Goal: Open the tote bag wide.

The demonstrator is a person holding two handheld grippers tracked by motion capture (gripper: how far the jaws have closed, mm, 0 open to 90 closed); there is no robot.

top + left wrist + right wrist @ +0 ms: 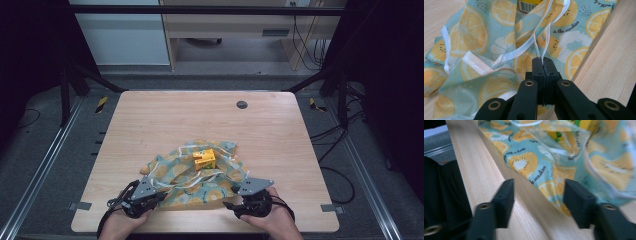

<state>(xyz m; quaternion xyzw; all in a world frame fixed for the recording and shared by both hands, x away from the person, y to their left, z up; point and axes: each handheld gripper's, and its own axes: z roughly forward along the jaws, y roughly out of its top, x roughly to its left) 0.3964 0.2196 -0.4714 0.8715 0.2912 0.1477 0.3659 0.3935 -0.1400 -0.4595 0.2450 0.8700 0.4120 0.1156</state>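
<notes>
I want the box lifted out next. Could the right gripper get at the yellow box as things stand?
Probably yes: the right gripper is open and the yellow box sits uncovered on the cloth.

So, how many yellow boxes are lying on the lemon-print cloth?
1. The yellow box sits on the upper middle of the lemon-print cloth, beyond both grippers. The folds of the cloth could hide another small thing.

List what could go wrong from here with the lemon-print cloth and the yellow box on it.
1. The left gripper is shut on a thin white strap of the cloth; a hard pull could slip it free.
2. The yellow box sits loose on the cloth, so tugging may tip it.
3. The right gripper is open at the cloth's edge near the table rim; the cloth may slide.
</notes>
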